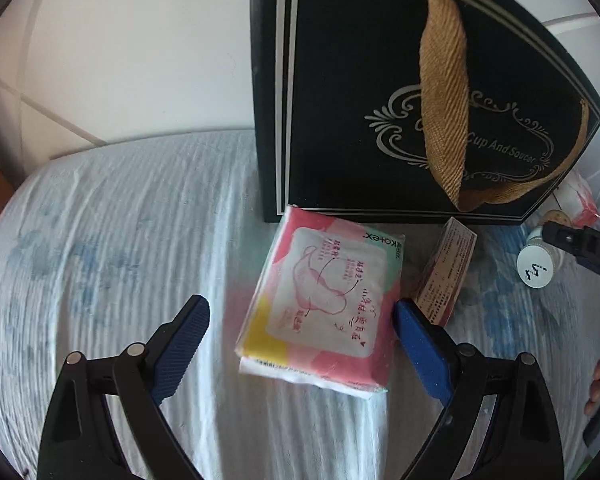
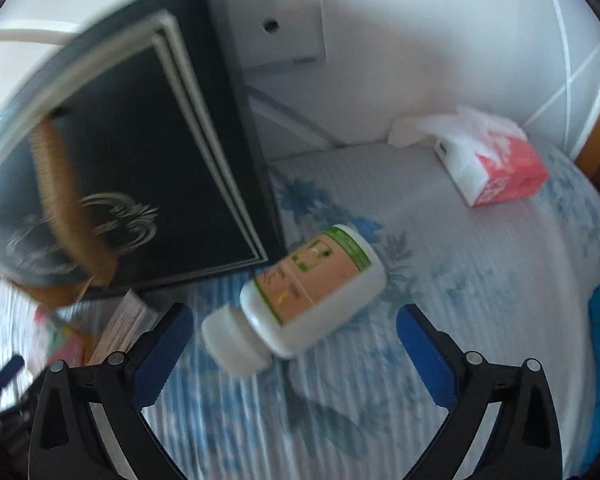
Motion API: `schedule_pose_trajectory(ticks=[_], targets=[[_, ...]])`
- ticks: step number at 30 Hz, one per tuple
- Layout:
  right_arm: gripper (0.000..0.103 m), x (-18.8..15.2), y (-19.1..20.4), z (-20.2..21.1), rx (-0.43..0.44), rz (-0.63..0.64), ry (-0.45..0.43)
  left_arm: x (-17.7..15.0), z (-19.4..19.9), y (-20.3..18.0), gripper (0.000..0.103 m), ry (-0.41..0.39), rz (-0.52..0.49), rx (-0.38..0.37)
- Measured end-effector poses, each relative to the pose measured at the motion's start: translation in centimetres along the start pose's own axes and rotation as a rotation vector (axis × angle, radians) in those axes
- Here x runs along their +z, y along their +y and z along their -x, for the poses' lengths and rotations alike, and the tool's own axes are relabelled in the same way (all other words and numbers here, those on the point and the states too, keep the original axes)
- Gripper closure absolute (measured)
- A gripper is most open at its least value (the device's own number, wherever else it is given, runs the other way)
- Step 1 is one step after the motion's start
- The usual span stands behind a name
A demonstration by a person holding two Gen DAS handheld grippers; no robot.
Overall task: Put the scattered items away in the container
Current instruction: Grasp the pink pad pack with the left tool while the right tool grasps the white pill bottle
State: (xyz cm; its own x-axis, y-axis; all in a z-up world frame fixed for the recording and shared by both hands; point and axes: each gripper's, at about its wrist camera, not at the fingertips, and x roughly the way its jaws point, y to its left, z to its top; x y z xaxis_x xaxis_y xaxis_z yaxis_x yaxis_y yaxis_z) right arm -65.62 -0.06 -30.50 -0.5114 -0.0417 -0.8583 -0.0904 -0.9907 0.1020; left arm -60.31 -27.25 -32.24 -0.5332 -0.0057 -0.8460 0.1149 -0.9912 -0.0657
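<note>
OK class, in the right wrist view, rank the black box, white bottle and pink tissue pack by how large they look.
1. black box
2. white bottle
3. pink tissue pack, though it lies farther back, so true size is unsure.

black linkage arms, silver pivot screws, ribbed blue pads [image 1: 180, 344], bare fingertips [image 1: 598, 384]

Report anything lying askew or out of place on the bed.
The white bottle lies on its side next to the black box. The pink packet lies crooked in front of the box, and a small carton leans tilted beside it. A tissue pack sits apart near the wall.
</note>
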Motion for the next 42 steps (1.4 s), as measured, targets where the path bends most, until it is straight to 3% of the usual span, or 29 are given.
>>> schedule_pose_trajectory(ticks=[6, 8, 12, 19, 26, 29, 31, 32, 33, 36, 40, 42], targets=[[0.0, -0.1, 0.5, -3.4, -0.024, -0.002, 0.038, -0.3, -2.3, -0.7, 0.009, 0.032, -0.049, 0.048], [0.0, -0.3, 0.7, -3.7, -0.045, 0.031, 0.034, -0.5, -2.3, -0.6, 0.024, 0.017, -0.041, 0.035], [0.023, -1.5, 0.8, -3.8, -0.064, 0.117, 0.028, -1.2, -1.9, -0.8, 0.031, 0.0, -0.037, 0.064], [0.037, -3.0, 0.3, -2.6, -0.012, 0.179, 0.01, -2.8, -0.2, -1.0, 0.034, -0.004, -0.024, 0.079], [0.061, -6.3, -0.2, -0.3, 0.052, 0.227, -0.009, -5.2, 3.4, -2.0, 0.034, -0.039, -0.055, 0.089], [0.06, -7.4, -0.4, 0.4, 0.082, 0.233, 0.0, -5.7, 3.9, -2.3, 0.034, -0.034, -0.059, 0.074], [0.04, -7.5, -1.1, 1.1, 0.102, 0.192, -0.007, -5.6, 4.0, -2.5, 0.034, -0.039, -0.057, 0.067], [0.02, -7.4, -1.4, 1.4, 0.098, 0.172, -0.022, -5.4, 3.9, -2.5, 0.034, -0.044, -0.055, 0.069], [0.007, -7.0, -1.9, 2.0, 0.098, 0.143, -0.049, -5.4, 3.9, -2.6, 0.034, -0.047, -0.052, 0.069], [0.005, -5.3, -2.5, 2.5, 0.104, 0.096, -0.079, -4.2, 2.6, -1.4, 0.034, -0.053, -0.032, 0.051], [0.006, -2.4, -2.2, 0.2, 0.089, 0.043, -0.057, -2.6, 1.2, -3.0, 0.034, -0.063, -0.037, -0.005], [0.013, -1.6, -0.5, -1.4, 0.087, 0.021, -0.054, -1.8, 0.6, -3.8, 0.034, -0.073, -0.057, -0.017]])
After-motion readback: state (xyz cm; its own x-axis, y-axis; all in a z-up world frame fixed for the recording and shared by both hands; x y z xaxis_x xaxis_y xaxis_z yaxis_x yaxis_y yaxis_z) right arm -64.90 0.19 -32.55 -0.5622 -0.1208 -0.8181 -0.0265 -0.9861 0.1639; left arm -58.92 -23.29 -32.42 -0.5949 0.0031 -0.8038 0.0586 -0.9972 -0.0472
